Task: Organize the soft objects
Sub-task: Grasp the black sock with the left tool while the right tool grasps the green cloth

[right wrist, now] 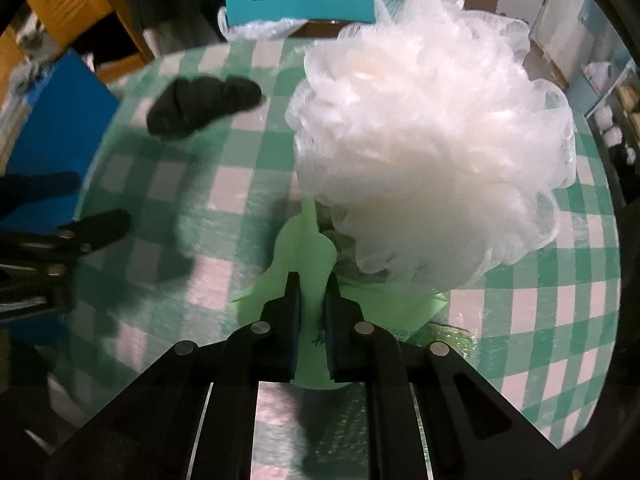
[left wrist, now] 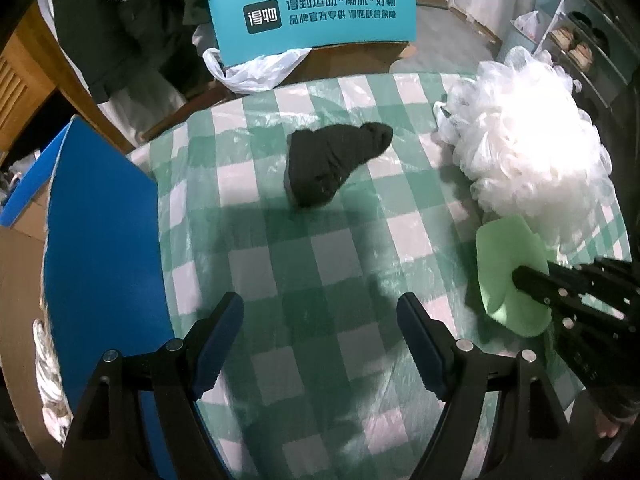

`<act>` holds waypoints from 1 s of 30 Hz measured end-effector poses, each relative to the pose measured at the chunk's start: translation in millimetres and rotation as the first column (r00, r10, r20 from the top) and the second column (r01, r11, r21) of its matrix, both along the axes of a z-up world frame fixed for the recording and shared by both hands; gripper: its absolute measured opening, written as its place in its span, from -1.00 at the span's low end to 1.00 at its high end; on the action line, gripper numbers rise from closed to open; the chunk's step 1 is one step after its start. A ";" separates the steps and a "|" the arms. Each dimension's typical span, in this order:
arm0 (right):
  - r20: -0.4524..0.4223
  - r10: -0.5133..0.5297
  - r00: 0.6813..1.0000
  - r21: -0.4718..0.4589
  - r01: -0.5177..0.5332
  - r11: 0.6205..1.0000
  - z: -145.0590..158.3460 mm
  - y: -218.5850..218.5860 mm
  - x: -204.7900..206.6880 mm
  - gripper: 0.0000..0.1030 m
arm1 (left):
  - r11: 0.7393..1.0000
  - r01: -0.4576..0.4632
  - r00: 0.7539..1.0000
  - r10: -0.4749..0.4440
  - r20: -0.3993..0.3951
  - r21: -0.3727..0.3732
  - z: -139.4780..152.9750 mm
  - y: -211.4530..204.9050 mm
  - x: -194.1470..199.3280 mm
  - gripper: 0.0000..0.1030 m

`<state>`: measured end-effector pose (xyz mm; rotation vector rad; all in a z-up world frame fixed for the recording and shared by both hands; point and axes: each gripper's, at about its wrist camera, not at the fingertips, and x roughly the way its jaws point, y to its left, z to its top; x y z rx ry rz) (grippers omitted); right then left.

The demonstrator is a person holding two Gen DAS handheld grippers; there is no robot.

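Right gripper clamped on green tag of white mesh pouf mid-frame, likely for a firmer hold than on fluff; left gripper open, lower centre, facing black sock at centre.

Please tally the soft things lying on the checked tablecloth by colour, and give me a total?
Black: 1, the sock
White: 1, the mesh bath puff
Light green: 1, the thin cloth, pinched between the right gripper fingers
Glittery green: 1, a scouring pad, partly hidden under the cloth
Total: 4
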<state>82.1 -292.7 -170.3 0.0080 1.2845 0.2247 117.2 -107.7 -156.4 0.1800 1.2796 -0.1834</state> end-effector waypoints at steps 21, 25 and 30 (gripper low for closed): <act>0.042 -0.094 0.995 0.158 0.086 0.984 16.9 -7.4 35.8 -0.82 | 0.999 0.040 0.999 -0.041 0.022 0.033 -23.5 -22.2 58.2 0.58; 0.014 -0.089 0.996 0.180 0.086 0.980 14.4 -10.2 36.5 -0.82 | 0.998 0.041 0.999 -0.041 0.016 0.041 -27.8 -26.4 65.9 0.58; -0.020 -0.096 0.995 0.159 0.098 0.982 8.5 -10.3 34.5 -0.55 | 0.998 0.049 0.998 -0.050 0.029 0.035 -27.7 -33.4 78.8 0.58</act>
